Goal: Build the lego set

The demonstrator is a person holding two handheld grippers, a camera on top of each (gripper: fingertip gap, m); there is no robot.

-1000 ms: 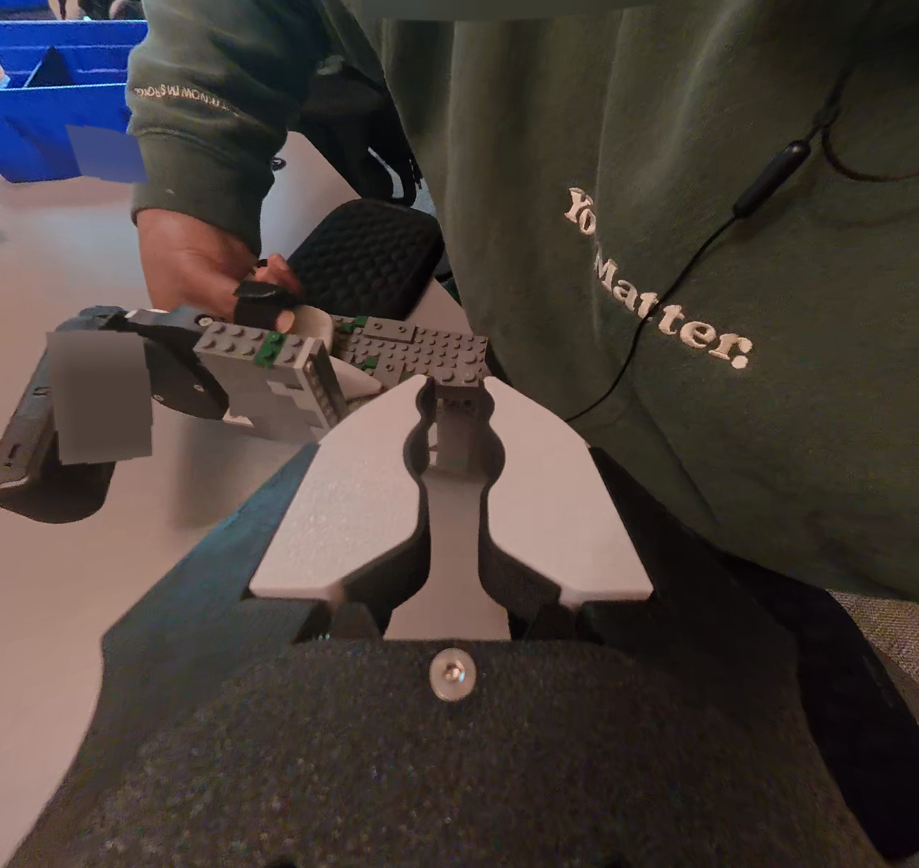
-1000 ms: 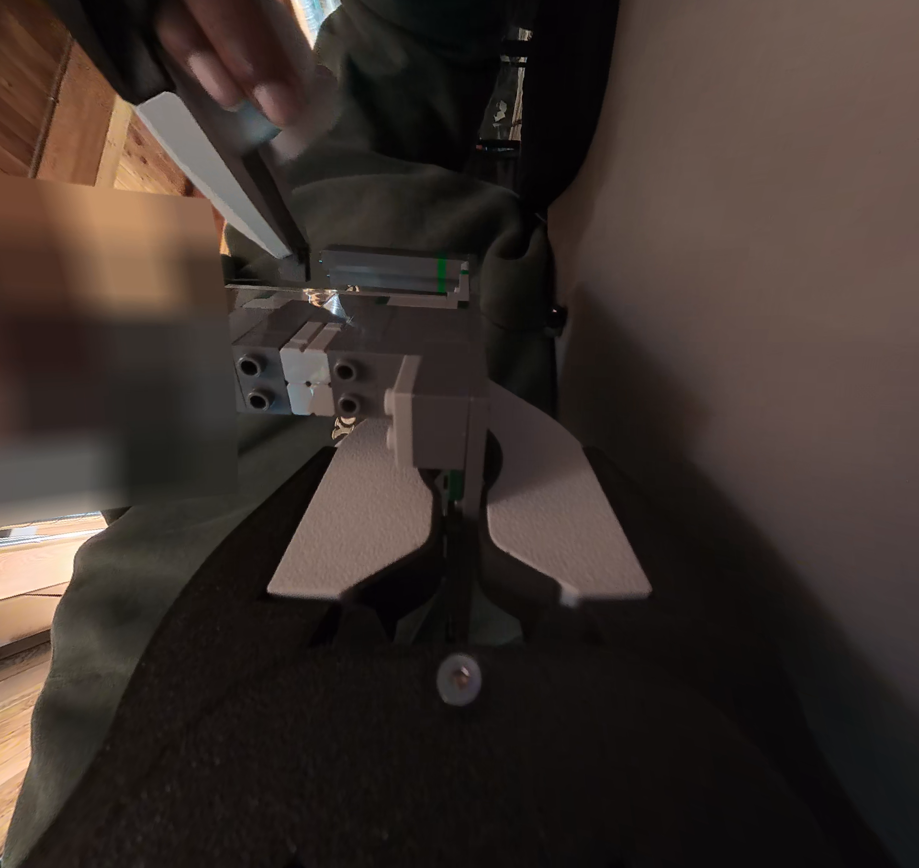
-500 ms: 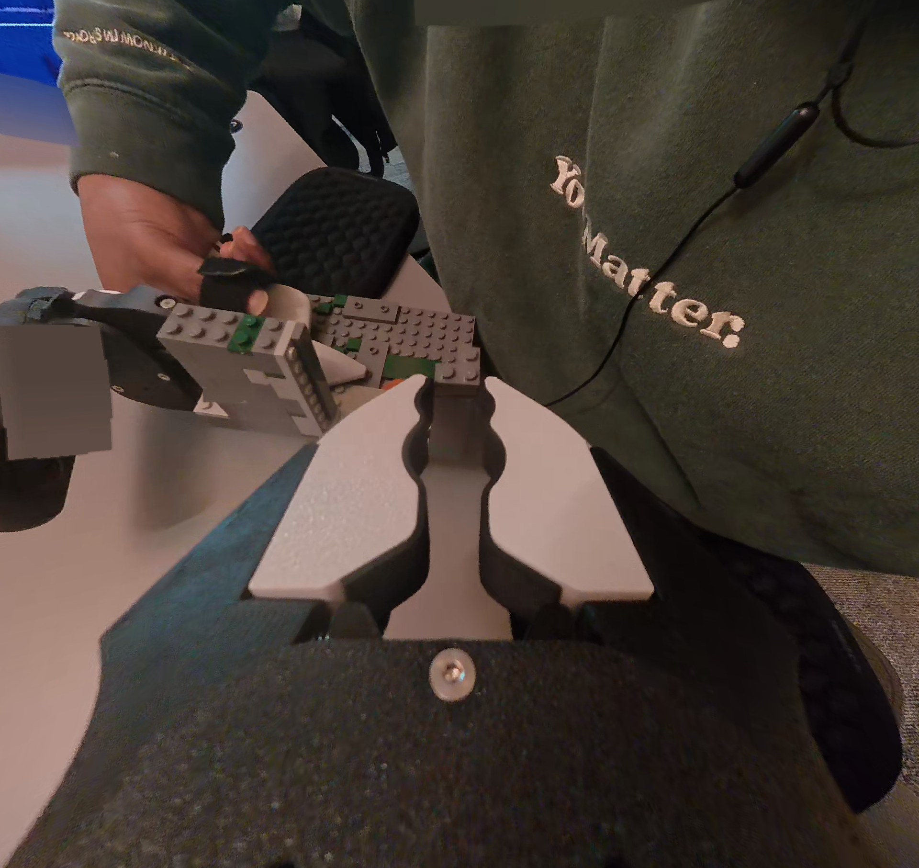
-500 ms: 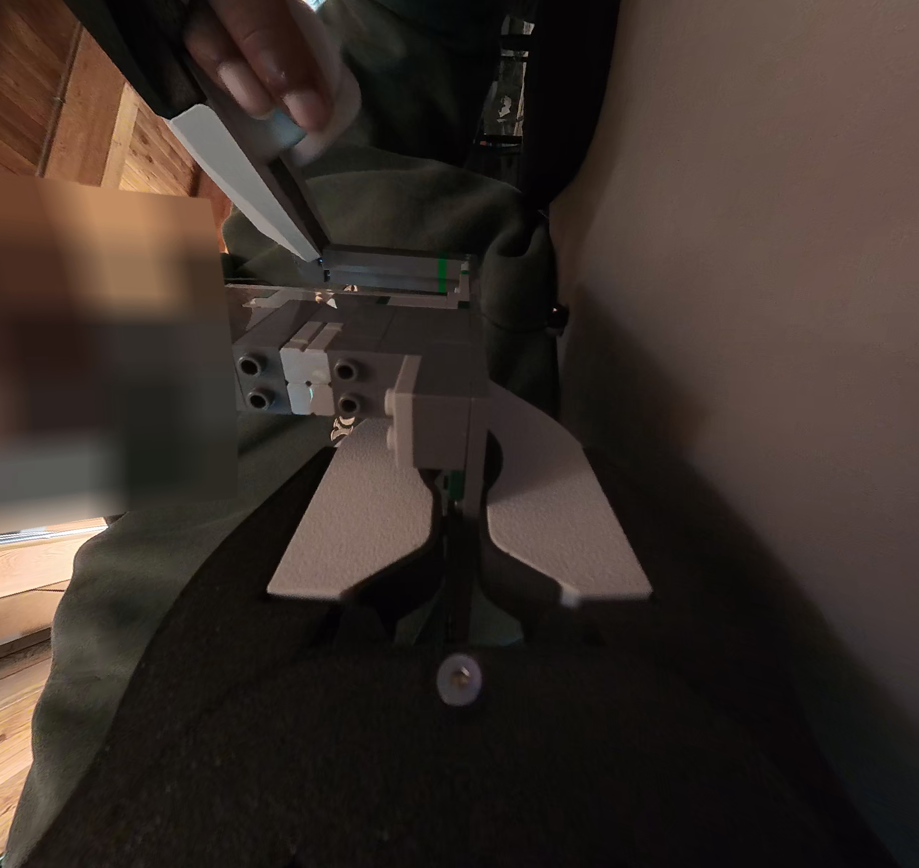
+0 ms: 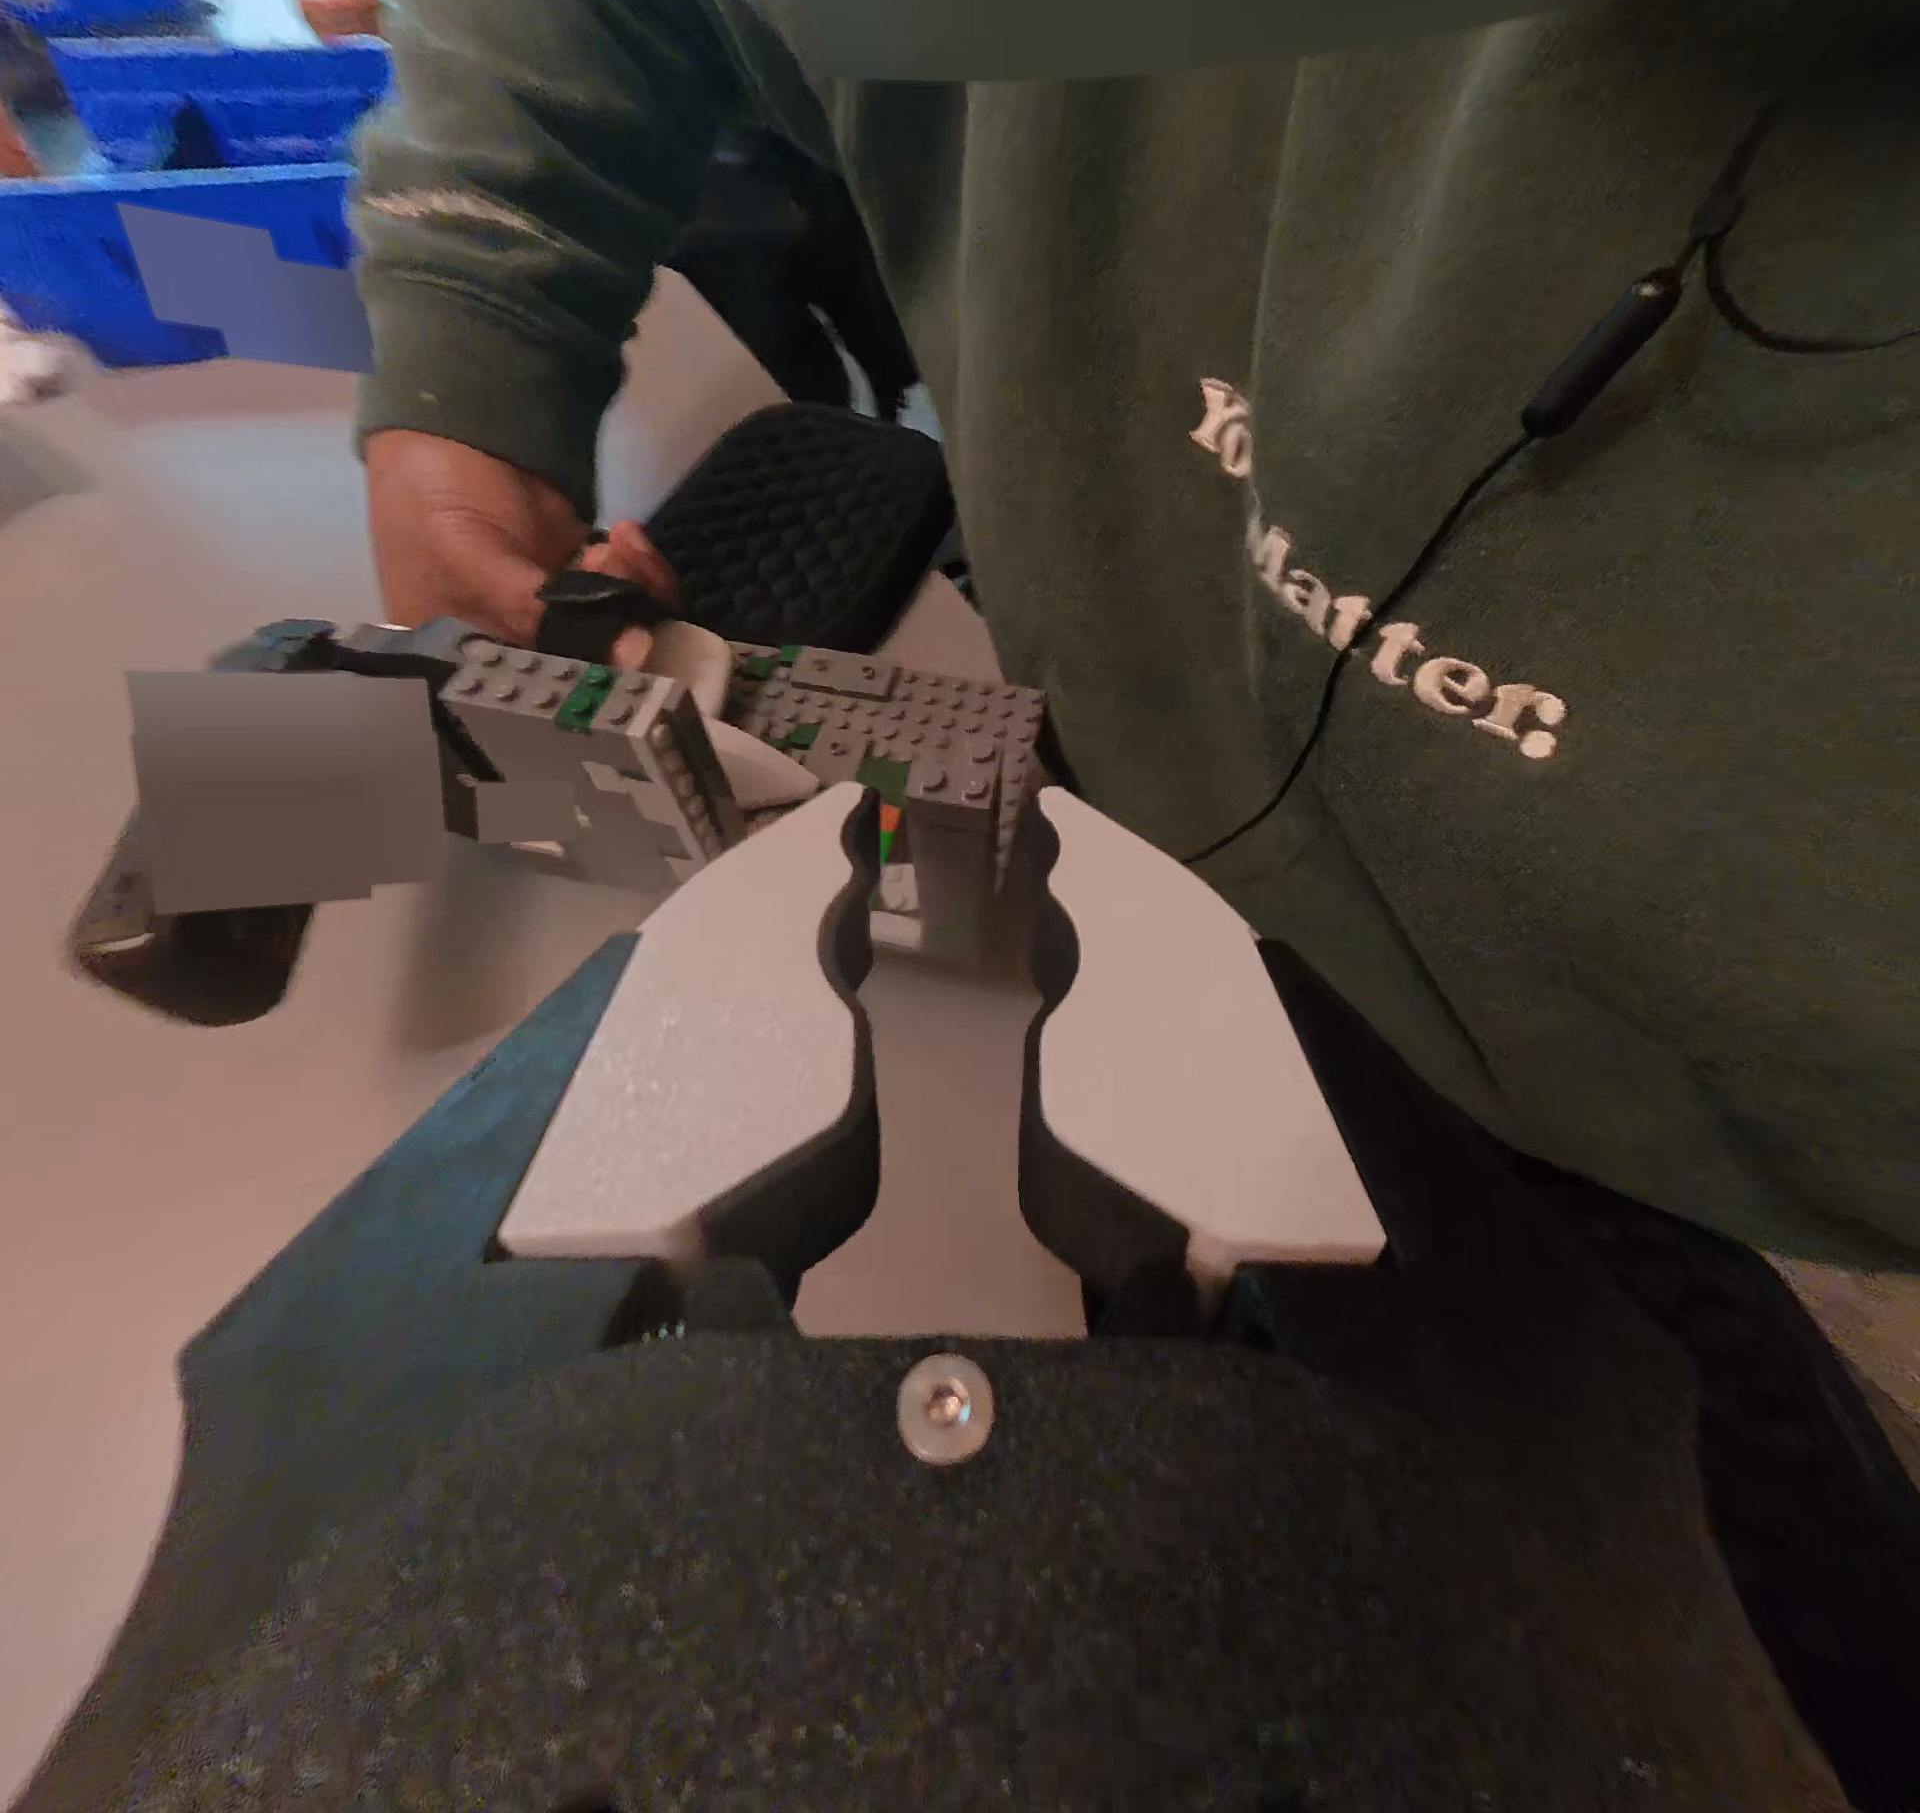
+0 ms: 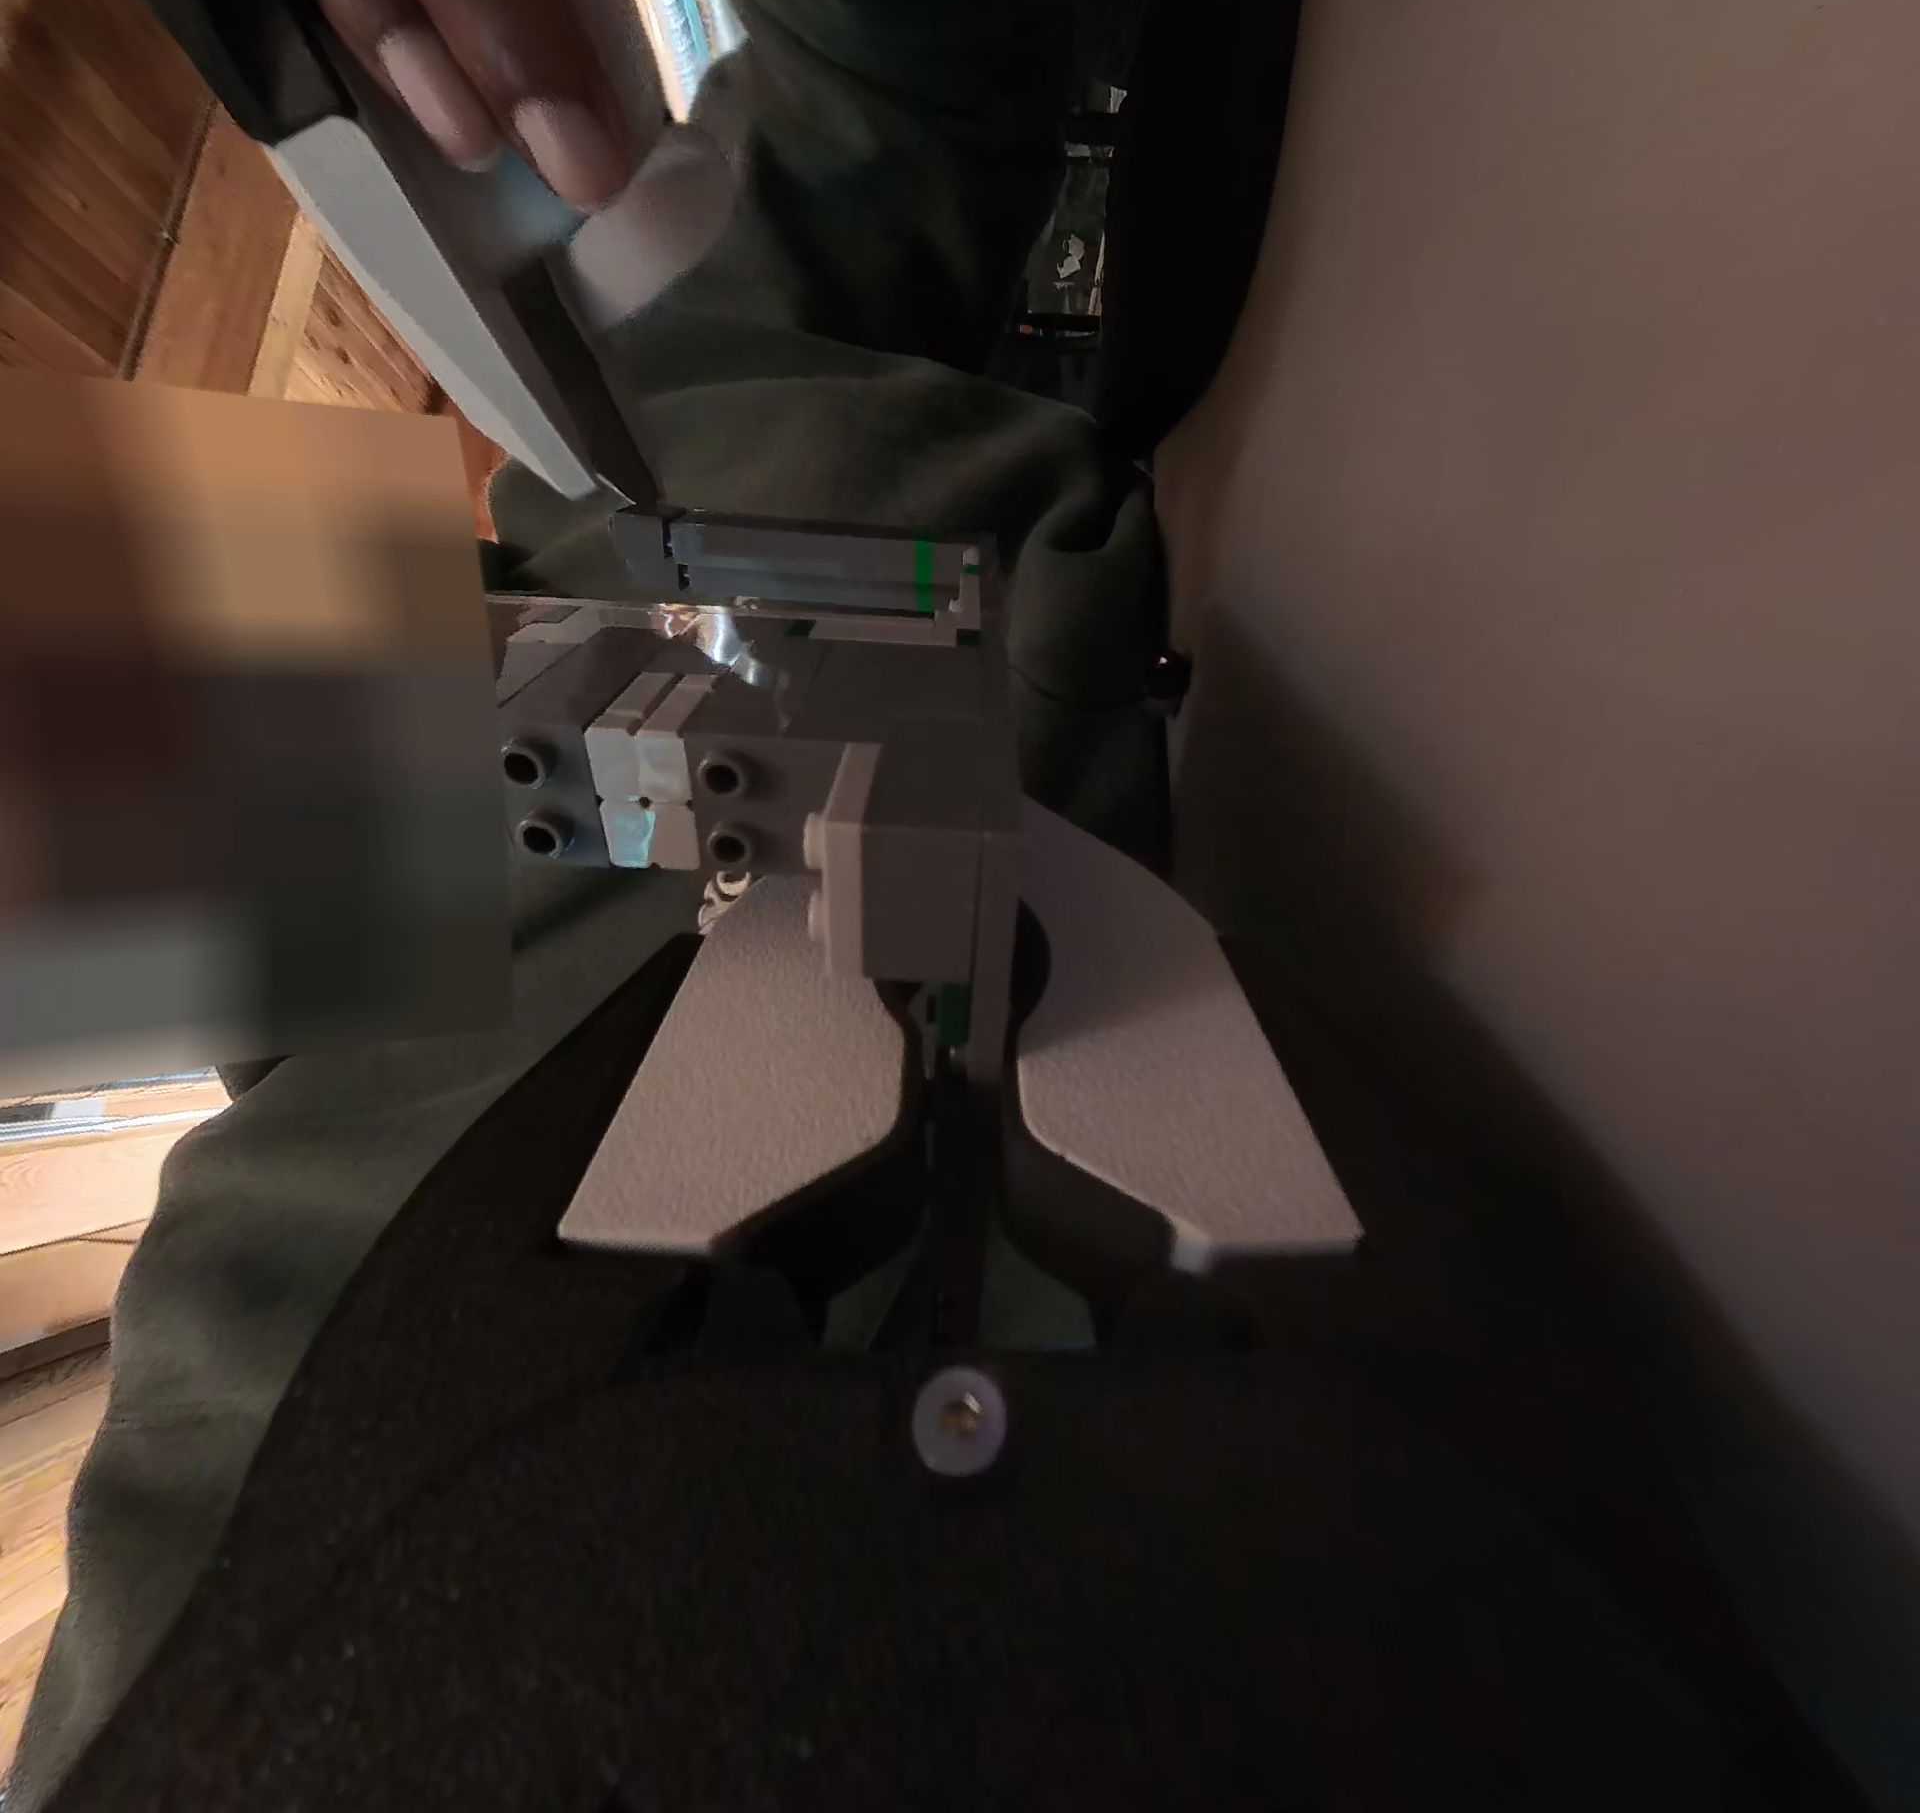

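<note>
Clearly the grey lego build [image 5: 894,724] hangs in the air between both tools, above the counter [image 5: 156,1088] and close to the person's green sweatshirt [image 5: 1455,724]. Its long studded plate runs sideways from the left tool [image 5: 948,828], which pinches one end, toward the right tool [image 6: 961,994], clamped on the blocky end. Neither tool is nearer; both are touching it.

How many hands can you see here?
2. One hand, below a green sleeve, grips the right gripper left of the lego. The other hand shows at the top of the right wrist view. Parts of each are hidden.
</note>
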